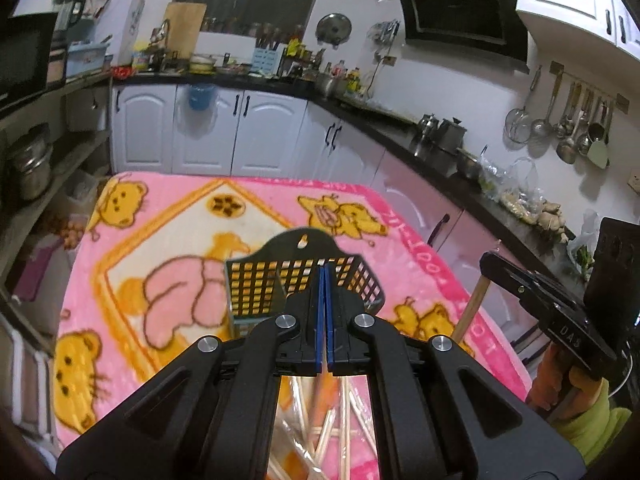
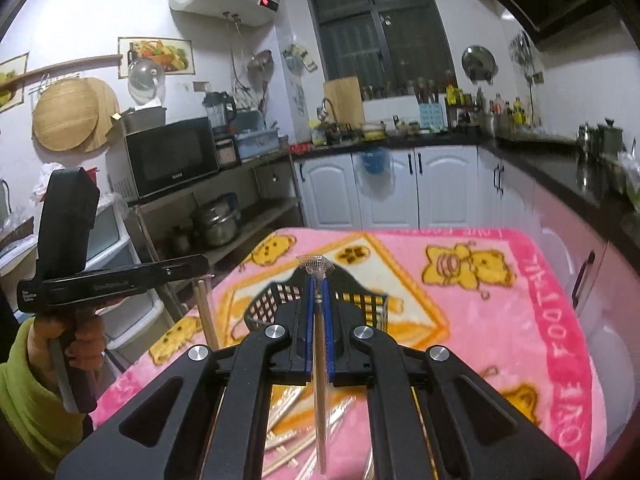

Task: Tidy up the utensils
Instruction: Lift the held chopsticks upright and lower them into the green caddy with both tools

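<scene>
Evidently both grippers are loaded for the drop into the basket point(image 1: 256, 280), the black mesh holder standing at frame centre on the pink-blanketed desk point(image 1: 160, 208). The left gripper point(image 1: 323, 280) has its jaws pressed together. In the right wrist view it shows at left centre with chopsticks point(image 2: 207, 312) hanging from its tip, so I judge it is pinching that pair near the upper end. The right gripper point(image 2: 318, 284) pinches a wrapped stick point(image 2: 320, 380) lengthwise between its blue pads, with the crimped wrapper end poking past the tips. Holding each stick near one end leaves the long part hanging free, which should let it slide upright into the basket.

Both grippers hover above and in front of the basket, tilted down toward it. A pile point(image 2: 288, 440) of loose chopsticks lies on the blanket at the bottom of the frame, under the grippers, so most of the sorting looks undone.
</scene>
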`<state>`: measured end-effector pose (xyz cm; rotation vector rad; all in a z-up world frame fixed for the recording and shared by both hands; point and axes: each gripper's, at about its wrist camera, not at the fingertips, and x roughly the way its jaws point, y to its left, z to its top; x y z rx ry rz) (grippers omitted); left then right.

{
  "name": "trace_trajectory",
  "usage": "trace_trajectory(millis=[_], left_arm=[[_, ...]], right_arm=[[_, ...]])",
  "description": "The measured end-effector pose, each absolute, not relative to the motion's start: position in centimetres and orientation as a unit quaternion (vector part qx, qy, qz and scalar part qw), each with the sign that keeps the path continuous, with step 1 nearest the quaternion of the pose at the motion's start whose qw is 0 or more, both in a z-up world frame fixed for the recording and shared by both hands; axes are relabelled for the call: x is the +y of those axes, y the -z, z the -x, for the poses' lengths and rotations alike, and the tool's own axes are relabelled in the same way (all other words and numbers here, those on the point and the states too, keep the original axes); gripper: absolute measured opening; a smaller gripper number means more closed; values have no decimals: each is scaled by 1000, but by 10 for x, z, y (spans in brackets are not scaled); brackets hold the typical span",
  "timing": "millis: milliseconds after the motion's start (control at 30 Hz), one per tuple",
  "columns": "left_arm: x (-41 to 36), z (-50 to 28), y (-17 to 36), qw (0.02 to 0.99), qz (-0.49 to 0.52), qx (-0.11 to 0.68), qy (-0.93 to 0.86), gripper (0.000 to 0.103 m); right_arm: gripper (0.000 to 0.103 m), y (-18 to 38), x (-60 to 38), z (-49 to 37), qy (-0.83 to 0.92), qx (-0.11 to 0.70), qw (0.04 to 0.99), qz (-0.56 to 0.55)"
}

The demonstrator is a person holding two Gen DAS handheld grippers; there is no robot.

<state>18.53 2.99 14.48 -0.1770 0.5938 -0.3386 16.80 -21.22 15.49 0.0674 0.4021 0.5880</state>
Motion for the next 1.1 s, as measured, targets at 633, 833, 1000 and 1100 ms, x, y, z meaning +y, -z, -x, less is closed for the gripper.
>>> trace_trajectory(millis=[633, 833, 1000, 1100], left_arm=[[26, -203, -216, 954, 89, 223, 182, 0], [29, -216, -238, 960, 92, 199, 175, 0], [36, -231, -243, 965, 94, 185, 158, 0], [39, -241, -239, 967, 95, 184, 151, 0]], right_arm=[[5, -221, -197, -205, -291, 119, 948, -46], [5, -232, -195, -226, -281, 105, 953, -53], [5, -230, -190, -241, -271, 103, 956, -47], [5, -225, -187, -251, -266, 104, 957, -44]])
